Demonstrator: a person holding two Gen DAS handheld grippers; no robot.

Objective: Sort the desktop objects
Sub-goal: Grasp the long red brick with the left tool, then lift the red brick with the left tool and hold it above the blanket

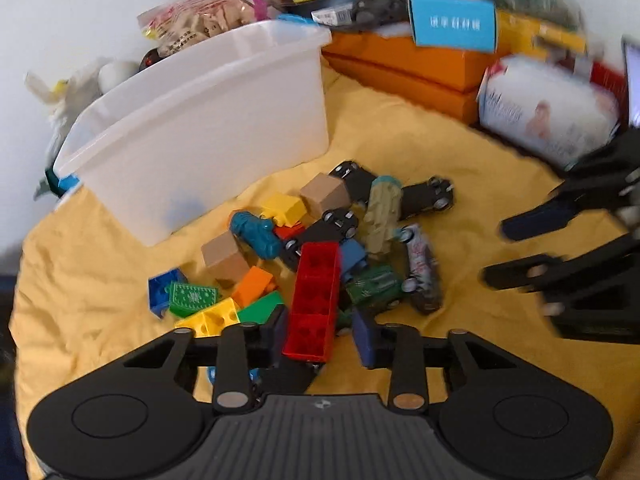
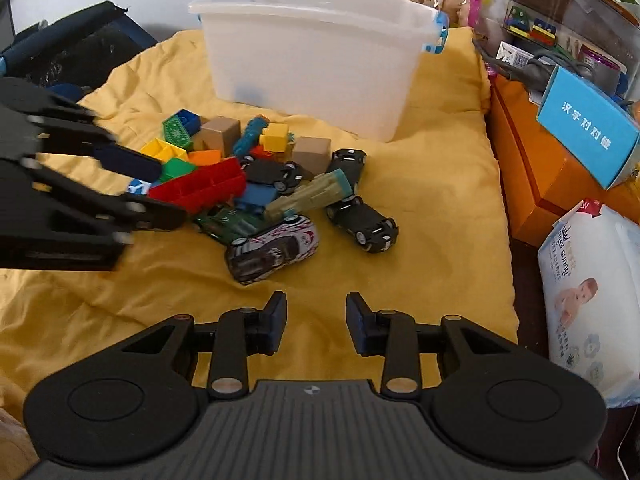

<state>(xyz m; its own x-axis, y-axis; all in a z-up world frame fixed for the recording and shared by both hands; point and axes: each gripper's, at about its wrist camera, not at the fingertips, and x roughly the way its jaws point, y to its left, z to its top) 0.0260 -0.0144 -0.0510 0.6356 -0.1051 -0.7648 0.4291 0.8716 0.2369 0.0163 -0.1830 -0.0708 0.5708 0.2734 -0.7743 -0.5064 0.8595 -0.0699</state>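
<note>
A pile of toys lies on a yellow cloth [image 2: 432,264] in front of a white plastic bin [image 1: 224,120] [image 2: 320,72]: plastic bricks, wooden cubes [image 1: 224,258], black toy cars [image 2: 364,224], a green car [image 1: 374,288] and a white car [image 2: 276,248]. My left gripper [image 1: 322,338] [image 2: 170,191] is open and straddles the near end of a long red brick [image 1: 314,280] [image 2: 204,186]; a gap shows beside the brick. My right gripper [image 2: 316,320] [image 1: 498,252] is open over bare cloth, just short of the white car, with nothing between its fingers.
Orange boxes [image 1: 400,64] and a blue box [image 2: 588,128] line the cloth's far right side. A pack of wipes [image 2: 592,292] lies at the right edge. Bagged snacks [image 1: 200,20] and clutter stand behind the bin.
</note>
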